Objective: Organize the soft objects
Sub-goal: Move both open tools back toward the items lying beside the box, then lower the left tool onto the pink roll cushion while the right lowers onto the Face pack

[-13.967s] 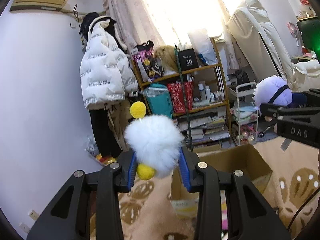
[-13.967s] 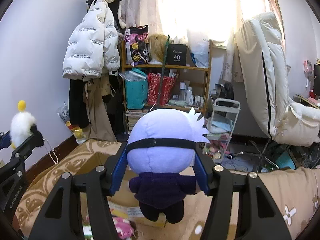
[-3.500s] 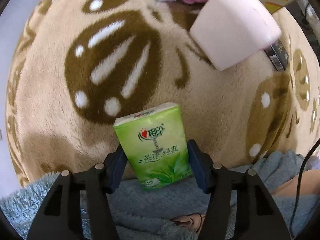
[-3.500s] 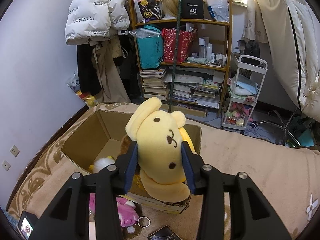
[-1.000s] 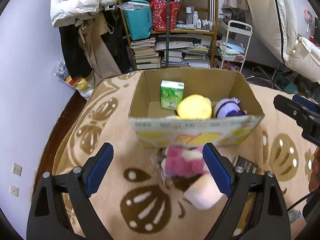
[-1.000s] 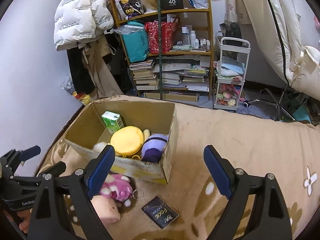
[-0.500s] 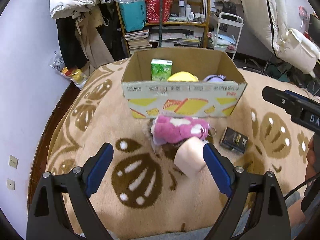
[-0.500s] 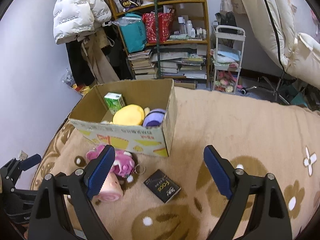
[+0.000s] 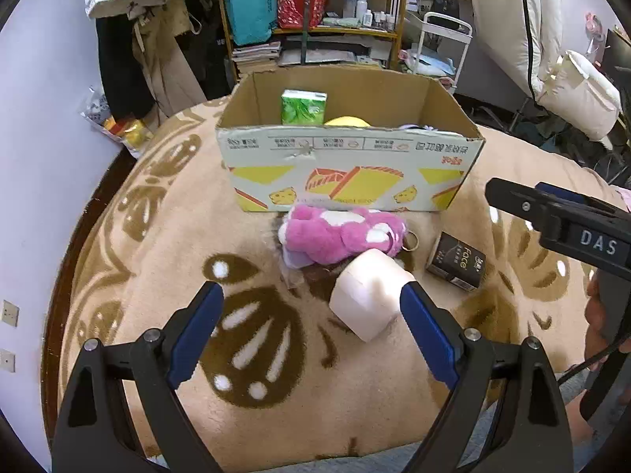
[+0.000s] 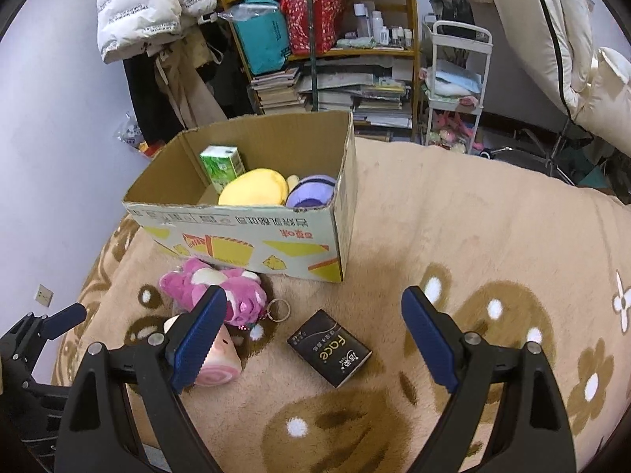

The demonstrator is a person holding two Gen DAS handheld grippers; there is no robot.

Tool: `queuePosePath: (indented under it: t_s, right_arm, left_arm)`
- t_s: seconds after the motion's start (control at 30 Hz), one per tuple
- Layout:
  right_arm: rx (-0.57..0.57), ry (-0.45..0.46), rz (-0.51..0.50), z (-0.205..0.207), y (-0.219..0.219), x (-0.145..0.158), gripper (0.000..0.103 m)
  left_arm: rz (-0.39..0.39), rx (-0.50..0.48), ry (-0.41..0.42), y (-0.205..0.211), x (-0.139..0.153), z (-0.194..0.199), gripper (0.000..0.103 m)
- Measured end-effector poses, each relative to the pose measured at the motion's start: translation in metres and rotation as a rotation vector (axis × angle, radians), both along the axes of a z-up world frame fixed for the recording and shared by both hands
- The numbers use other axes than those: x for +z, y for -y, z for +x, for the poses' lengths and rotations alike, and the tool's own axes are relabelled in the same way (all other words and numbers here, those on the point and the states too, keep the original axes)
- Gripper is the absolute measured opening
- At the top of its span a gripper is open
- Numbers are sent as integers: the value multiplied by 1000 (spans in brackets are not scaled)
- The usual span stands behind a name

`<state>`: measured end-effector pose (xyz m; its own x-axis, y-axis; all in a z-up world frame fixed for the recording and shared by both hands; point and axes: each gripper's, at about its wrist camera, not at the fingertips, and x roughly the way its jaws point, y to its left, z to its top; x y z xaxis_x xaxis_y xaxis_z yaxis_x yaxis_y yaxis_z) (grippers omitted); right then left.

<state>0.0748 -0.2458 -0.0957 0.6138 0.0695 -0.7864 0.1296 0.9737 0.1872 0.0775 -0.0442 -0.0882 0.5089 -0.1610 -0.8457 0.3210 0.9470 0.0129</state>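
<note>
The cardboard box [image 9: 349,165] is matt printed paperboard. Just before it lies a fluffy pink plush toy [image 9: 339,234], beside it a smooth squishy pink roll [image 9: 368,293] and a glossy black packet [image 10: 329,347], all on deep-piled fleece blanket [image 10: 473,236].

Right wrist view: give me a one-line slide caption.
Open right gripper hovers over black tissue pack, pink plush and pink roll lying before the part-filled cardboard box.

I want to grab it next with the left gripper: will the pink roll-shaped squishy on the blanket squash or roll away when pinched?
The pink roll-shaped squishy looks like soft foam, so it probably squashes and weighs little. It lies on its curved side on the plush blanket, so it may roll slightly, though the pile should damp that.
</note>
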Motion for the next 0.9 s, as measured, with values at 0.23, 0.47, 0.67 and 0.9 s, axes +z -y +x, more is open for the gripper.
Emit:
queuePosePath:
  t_s: [0.23, 0.47, 0.67, 0.9]
  right_arm:
    - [-16, -58, 22, 7, 5, -16, 94]
    - [-15, -97, 31, 14, 6, -26, 94]
    - [-23, -151, 53, 18, 8, -39, 94]
    - [-15, -231, 55, 25, 6, -59, 94]
  left_arm:
    - [4, -41, -31, 12, -11, 1, 90]
    - [34, -76, -46, 25, -20, 1, 90]
    - [41, -96, -109, 31, -33, 8, 90]
    - [91, -134, -141, 47, -46, 11, 90]
